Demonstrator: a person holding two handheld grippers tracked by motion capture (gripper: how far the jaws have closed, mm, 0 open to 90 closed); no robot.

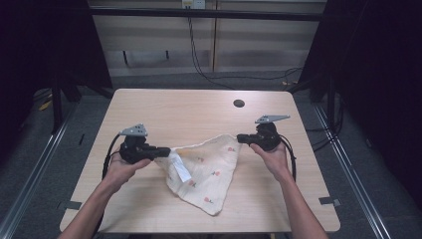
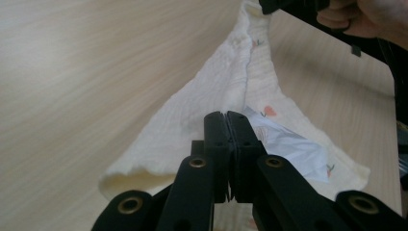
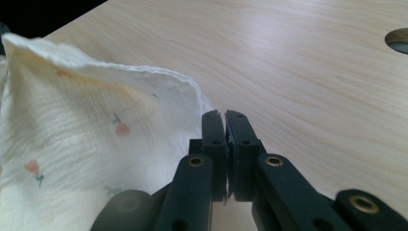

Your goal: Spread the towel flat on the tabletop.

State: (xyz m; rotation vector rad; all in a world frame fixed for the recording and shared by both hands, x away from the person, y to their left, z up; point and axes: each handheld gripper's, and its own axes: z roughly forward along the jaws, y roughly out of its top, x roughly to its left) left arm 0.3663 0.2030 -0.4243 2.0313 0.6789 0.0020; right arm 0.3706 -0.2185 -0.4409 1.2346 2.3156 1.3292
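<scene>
I hold one cloth (image 1: 204,167), a cream muslin square printed with small orange-pink flowers on green stems, and it sits at the lower middle of the high view, on the pale wood surface (image 1: 164,107). One white care label (image 1: 180,168) hangs from its left edge; whatever is printed on it is too small to read, and I see no brand anywhere.

My left tool (image 1: 166,150), at the left of that view, has its jaws together, clamped on the cloth's left corner beside the label. In the left gripper view the jaws meet at the bottom middle of the frame with the cloth (image 2: 226,91) running away toward the upper right.

My right tool (image 1: 241,138), right of centre, is likewise pinched tight on the cloth's upper right corner. The cloth hangs stretched between the two tools, its lower point resting on the surface. One round dark hole (image 1: 239,103) sits in the surface, upper right.
</scene>
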